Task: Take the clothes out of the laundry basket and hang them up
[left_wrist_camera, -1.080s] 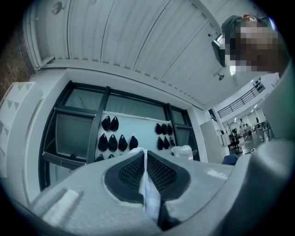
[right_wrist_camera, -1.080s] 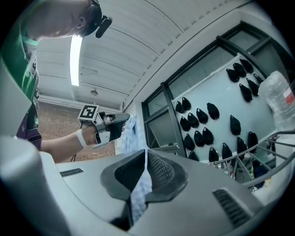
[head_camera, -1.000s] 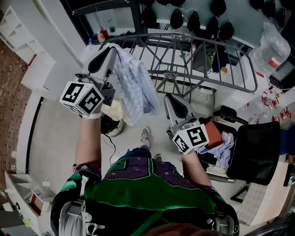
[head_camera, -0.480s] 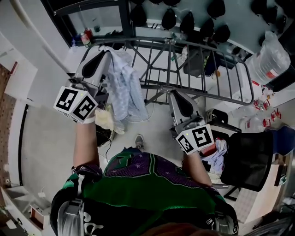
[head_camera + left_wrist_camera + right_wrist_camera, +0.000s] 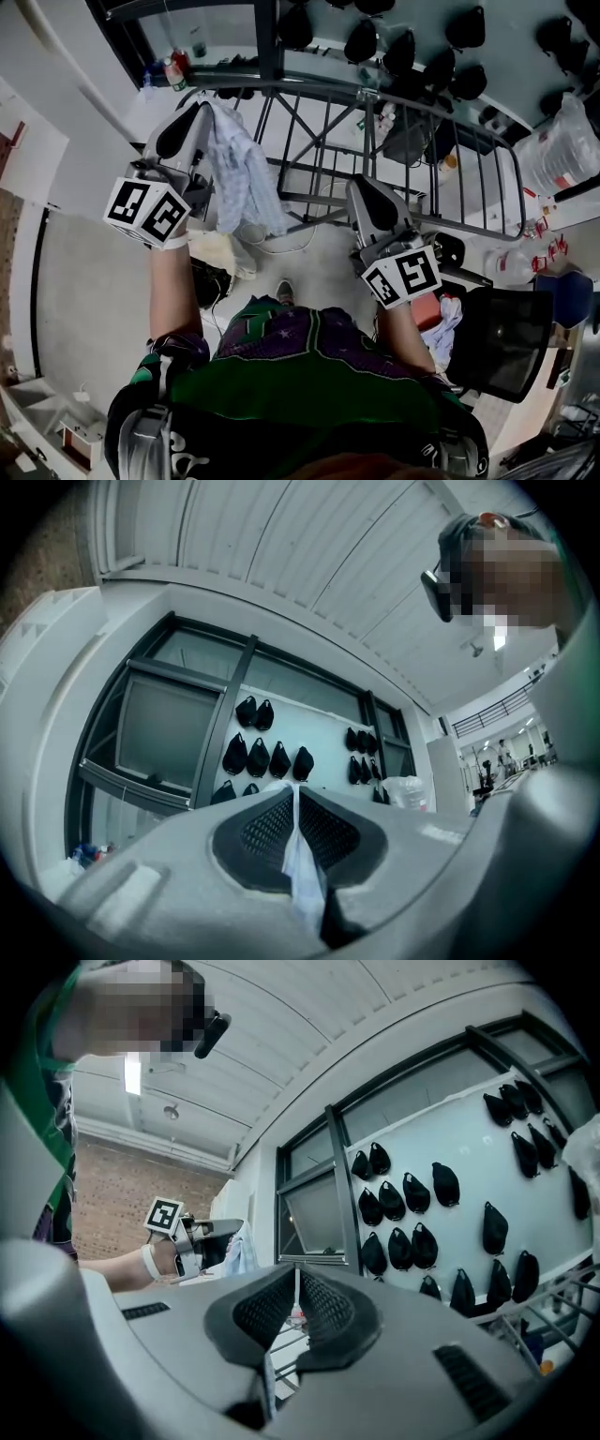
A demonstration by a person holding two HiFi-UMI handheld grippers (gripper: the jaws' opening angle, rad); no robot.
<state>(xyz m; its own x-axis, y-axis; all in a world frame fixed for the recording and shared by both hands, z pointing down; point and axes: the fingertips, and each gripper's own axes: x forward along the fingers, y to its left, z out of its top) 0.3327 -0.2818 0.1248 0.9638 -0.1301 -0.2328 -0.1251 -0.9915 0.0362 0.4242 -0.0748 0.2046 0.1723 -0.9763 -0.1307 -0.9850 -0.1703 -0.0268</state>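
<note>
Raised nearer rack (image 5: 366, 94), L tongs (image 5: 199, 105) pinch 1 shirt (image 5: 239, 178); R tongs (image 5: 361, 184) clenched empty.

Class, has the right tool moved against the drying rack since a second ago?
Yes. The right tool has advanced toward the drying rack: earlier short of its near rail, now overlapping it.

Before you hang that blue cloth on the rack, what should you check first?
1. Blue cloth pinched in left tool: ok.
2. Right tool free to help: ok, shut with nothing in it.
3. Drying rack has bare bars in front: ok.
4. Cloth spread out for hanging: not ok, it hangs bunched.
5. Cloth touching a rack bar: cannot tell.
</note>
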